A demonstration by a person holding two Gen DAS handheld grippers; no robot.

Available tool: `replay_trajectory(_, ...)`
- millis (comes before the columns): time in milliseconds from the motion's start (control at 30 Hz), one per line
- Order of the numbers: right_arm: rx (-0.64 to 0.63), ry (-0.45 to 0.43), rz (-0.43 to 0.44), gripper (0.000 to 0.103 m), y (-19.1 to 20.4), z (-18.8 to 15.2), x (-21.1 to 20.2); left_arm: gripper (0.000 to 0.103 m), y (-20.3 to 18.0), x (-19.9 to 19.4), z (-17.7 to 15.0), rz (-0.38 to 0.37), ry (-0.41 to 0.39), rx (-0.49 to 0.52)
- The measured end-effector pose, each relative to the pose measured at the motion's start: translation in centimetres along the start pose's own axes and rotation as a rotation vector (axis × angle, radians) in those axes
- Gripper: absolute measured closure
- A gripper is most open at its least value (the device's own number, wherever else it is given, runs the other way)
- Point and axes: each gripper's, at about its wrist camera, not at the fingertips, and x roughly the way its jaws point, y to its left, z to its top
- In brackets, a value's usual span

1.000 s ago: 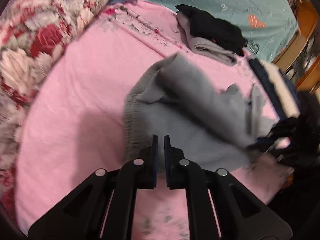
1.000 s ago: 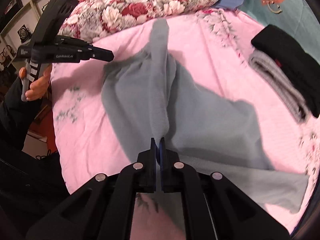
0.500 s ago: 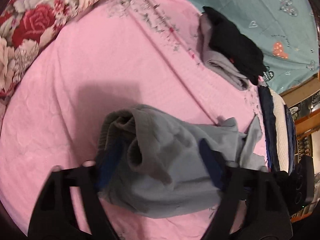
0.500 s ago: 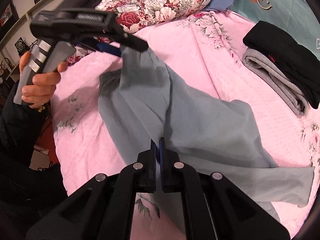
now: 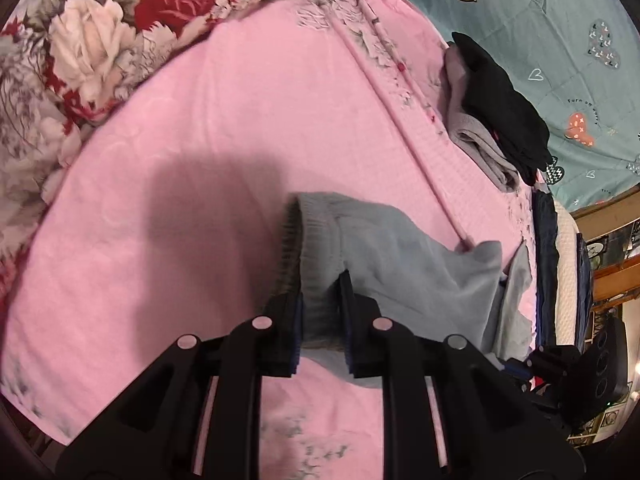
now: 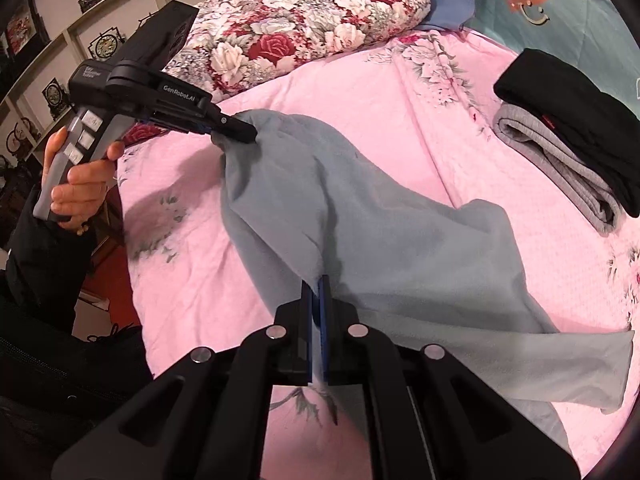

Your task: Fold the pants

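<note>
Left wrist view: left gripper [image 5: 322, 304] clamped on ribbed waistband of grey pants [image 5: 404, 264], bare pink sheet [image 5: 224, 160] leftward. Right gripper [image 6: 316, 300] pinched on pants [image 6: 360, 220] fold; folded clothes [image 6: 568, 140] well apart.

Both views ride low over the bed [image 5: 224, 128], each looking forward along its own tongs. The left wrist view sits close above the grey pants [image 5: 384, 256], facing past them toward the folded clothes pile [image 5: 492, 112]. The right wrist view looks across the pants [image 6: 360, 208] toward the floral pillow [image 6: 304, 28], with the left tongs [image 6: 240, 133] beyond them. Both share the pants, pile [image 6: 568, 128] and pillow [image 5: 92, 44].
</note>
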Motion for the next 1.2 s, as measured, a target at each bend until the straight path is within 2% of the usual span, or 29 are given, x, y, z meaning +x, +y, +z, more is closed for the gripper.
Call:
replay_trajectory(67,-0.018,0.005,0.01,0.1,0.6,-0.1,0.1,0.085,0.3,0.3,0.8,0.008,0.022,0.031)
replay_trajectory(200,-0.03,0.052,0.015,0.1,1.5,-0.7,1.5,0.083,0.3,3.3,0.5,0.049,0.151,0.129)
replay_trajectory(233,-0.029,0.076,0.014,0.1,1.7,-1.0,2.3,0.077,0.4,3.8,0.2,0.061,0.163,0.135)
replay_trajectory(300,-0.031,0.114,0.013,0.099,2.0,-1.7,3.6,0.075,0.2,3.5,-0.4,0.065,0.142,0.16)
replay_trajectory(333,-0.032,0.131,0.011,0.097,2.1,-2.0,4.3,0.061,0.2,3.1,-0.6,0.067,0.137,0.166)
replay_trajectory(367,-0.04,0.112,0.002,0.094,2.3,-2.1,4.4,0.047,0.0,2.4,-0.9,0.062,0.122,0.169)
replay_trajectory(400,-0.046,0.115,0.011,0.081,2.4,-2.0,4.3,0.03,-0.2,1.4,-1.1,0.061,0.088,0.178)
replay_trajectory(467,-0.038,0.137,0.042,0.06,2.6,-1.6,3.7,0.027,-0.9,-1.2,-1.8,0.091,-0.004,0.216)
replay_trajectory(600,-0.02,0.052,0.1,0.059,2.8,-0.4,0.4,0.027,-2.8,-3.7,-2.6,0.059,-0.083,0.224)
replay_trajectory(633,0.015,0.01,0.121,0.06,2.4,0.1,-0.5,0.027,-3.6,-3.7,-2.8,0.049,-0.096,0.231)
replay_trajectory(667,0.035,-0.022,0.125,0.073,2.2,0.5,-0.9,0.028,-4.4,-3.6,-3.0,0.039,-0.107,0.241)
replay_trajectory(700,0.044,-0.043,0.116,0.095,2.1,0.8,-1.1,0.029,-5.4,-3.1,-3.3,0.029,-0.118,0.252)
replay_trajectory(733,0.048,-0.047,0.103,0.1,2.1,1.0,-0.7,0.031,-6.2,-2.5,-3.6,0.023,-0.126,0.257)
replay_trajectory(767,0.063,-0.035,0.098,0.1,2.1,1.1,0.2,0.034,-6.9,-1.6,-3.9,0.018,-0.123,0.259)
replay_trajectory(800,0.082,-0.019,0.1,0.1,1.9,1.1,1.2,0.048,-7.4,-0.6,-4.2,0.006,-0.108,0.258)
replay_trajectory(833,0.1,0.0,0.098,0.1,1.7,1.0,2.3,0.066,-7.7,0.4,-4.4,-0.007,-0.083,0.254)
replay_trajectory(867,0.114,0.024,0.1,0.1,1.7,0.9,3.3,0.076,-7.9,1.6,-4.7,-0.007,-0.053,0.251)
replay_trajectory(900,0.13,0.055,0.106,0.1,1.5,0.7,4.3,0.091,-7.9,3.2,-4.9,0.011,-0.017,0.245)
replay_trajectory(933,0.15,0.092,0.113,0.099,1.2,0.4,5.3,0.093,-7.9,4.4,-5.2,0.042,0.003,0.241)
replay_trajectory(967,0.174,0.104,0.121,0.099,1.0,0.0,6.0,0.093,-7.7,5.5,-5.5,0.079,0.021,0.237)
replay_trajectory(1033,0.208,0.096,0.138,0.097,0.5,0.0,5.4,0.093,-7.7,5.7,-6.0,0.093,-0.007,0.251)
replay_trajectory(1067,0.233,0.095,0.148,0.092,0.0,0.1,4.8,0.093,-7.7,5.6,-6.1,0.094,-0.014,0.255)
replay_trajectory(1133,0.316,0.042,0.167,0.074,-1.9,0.2,2.2,0.093,-7.6,5.7,-6.0,0.092,-0.026,0.247)
replay_trajectory(1167,0.373,0.004,0.151,0.061,-3.5,-0.1,0.3,0.093,-7.5,5.8,-6.0,0.087,-0.036,0.24)
replay_trajectory(1200,0.43,-0.021,0.114,0.055,-5.3,-0.5,-1.3,0.093,-7.4,5.9,-5.9,0.083,-0.046,0.236)
